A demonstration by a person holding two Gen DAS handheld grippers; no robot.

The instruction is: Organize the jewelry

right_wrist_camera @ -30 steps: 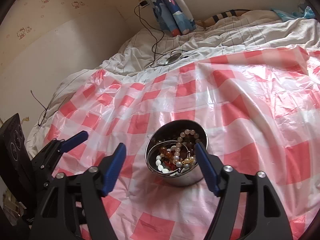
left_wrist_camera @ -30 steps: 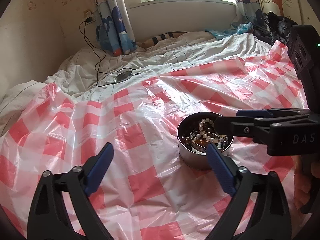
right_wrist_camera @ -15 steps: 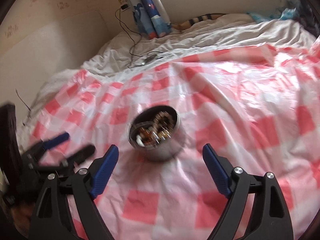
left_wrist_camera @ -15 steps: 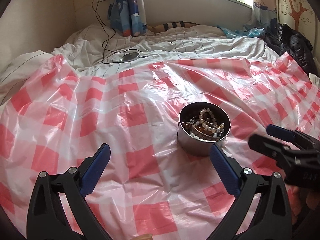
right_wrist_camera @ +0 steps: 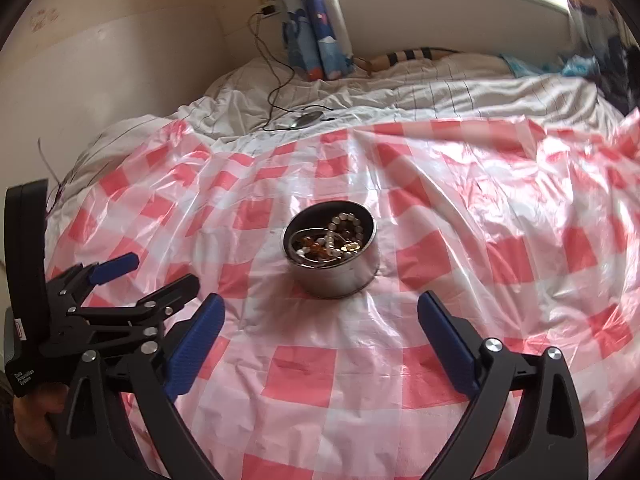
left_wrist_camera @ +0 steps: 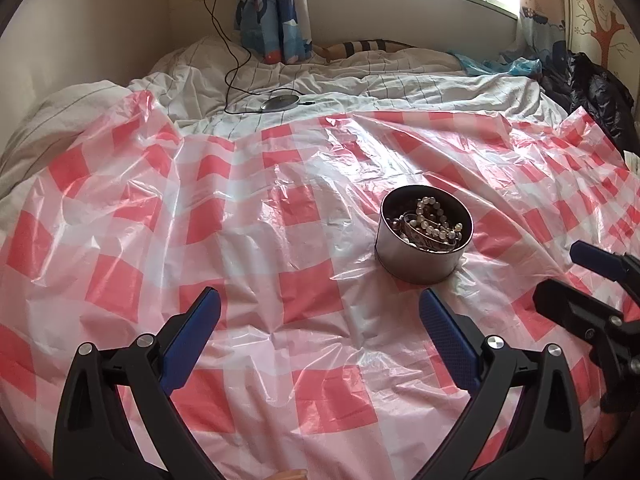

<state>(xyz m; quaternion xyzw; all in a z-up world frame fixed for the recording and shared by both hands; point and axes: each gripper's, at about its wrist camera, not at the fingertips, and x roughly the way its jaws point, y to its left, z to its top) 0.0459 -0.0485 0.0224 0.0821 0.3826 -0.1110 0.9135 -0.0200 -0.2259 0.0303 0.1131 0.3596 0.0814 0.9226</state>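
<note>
Both pairs of jaws stand wide with nothing between them: the left gripper (left_wrist_camera: pixel 316 328) hangs over bare checked plastic, and the right gripper (right_wrist_camera: pixel 320 332) has just been opening, its blue pads apart and clear of the metal tin (right_wrist_camera: pixel 331 254). That tin sits upright on the red-and-white plastic sheet (left_wrist_camera: pixel 248 240), ahead of both grippers and touched by neither. Inside lies a tangle of jewelry (left_wrist_camera: pixel 430 226): a loop of pale beads on top, with amber and darker pieces beneath that run together and are hard to tell apart. How deep the pile goes the tin's wall hides.

At the edge of each view the other gripper is cut off by the frame, and only part of a hand (right_wrist_camera: pixel 34 420) shows below the left one. The sheet is crinkled and glossy, spread over a bed with a white striped quilt (left_wrist_camera: pixel 360 80). Beyond, a black cable (left_wrist_camera: pixel 228 60) runs from a wall socket to a small round device, a patterned curtain (left_wrist_camera: pixel 276 20) hangs by a bright window, and dark clothing is heaped at the far right.
</note>
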